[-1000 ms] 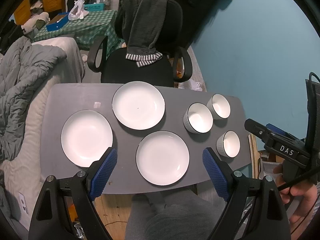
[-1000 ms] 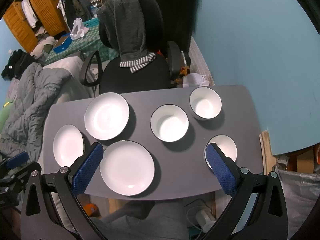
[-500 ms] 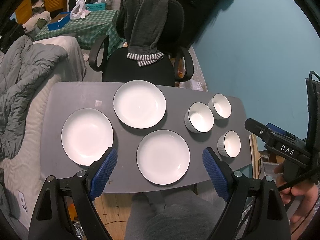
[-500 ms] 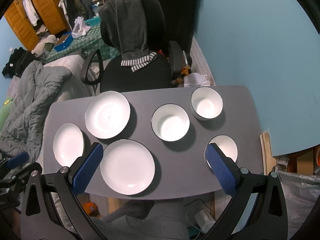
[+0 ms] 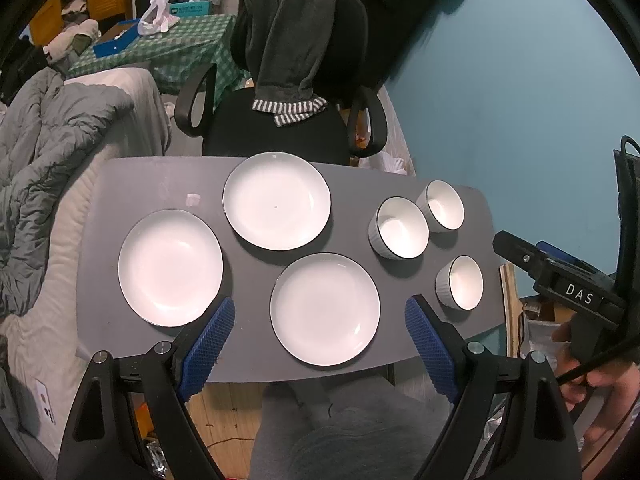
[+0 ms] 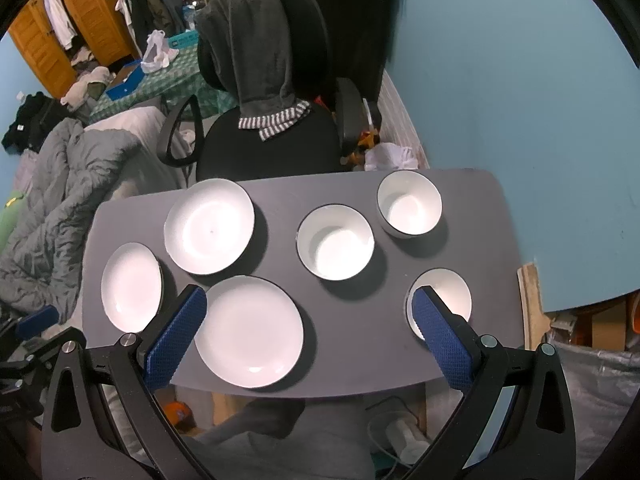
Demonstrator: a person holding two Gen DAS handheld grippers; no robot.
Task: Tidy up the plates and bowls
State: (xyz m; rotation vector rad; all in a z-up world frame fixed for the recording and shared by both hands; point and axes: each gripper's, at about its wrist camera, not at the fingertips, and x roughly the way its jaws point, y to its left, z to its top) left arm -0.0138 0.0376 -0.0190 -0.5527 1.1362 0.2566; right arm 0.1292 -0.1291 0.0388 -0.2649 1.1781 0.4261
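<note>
Three white plates lie on the grey table (image 5: 160, 184): a left plate (image 5: 170, 268), a far plate (image 5: 277, 200) and a near plate (image 5: 325, 309). Three white bowls stand to the right: a middle bowl (image 5: 398, 227), a far bowl (image 5: 441, 205) and a near bowl (image 5: 460, 282). My left gripper (image 5: 320, 316) hovers open above the near plate, holding nothing. My right gripper (image 6: 308, 312) hangs open high over the table's front, its right finger (image 6: 440, 336) overlapping the near bowl (image 6: 444, 292) in view. The right wrist view shows the same near plate (image 6: 249, 330) and middle bowl (image 6: 335, 242).
A black office chair (image 5: 280, 120) draped with dark clothing stands behind the table. A bed with a grey duvet (image 5: 48, 152) lies to the left. A blue wall (image 5: 520, 100) is on the right. The person's legs (image 5: 340, 432) sit below the front edge.
Both views have shifted very slightly; the table and dishes sit a touch lower in frame. No dish has moved and both grippers remain open.
</note>
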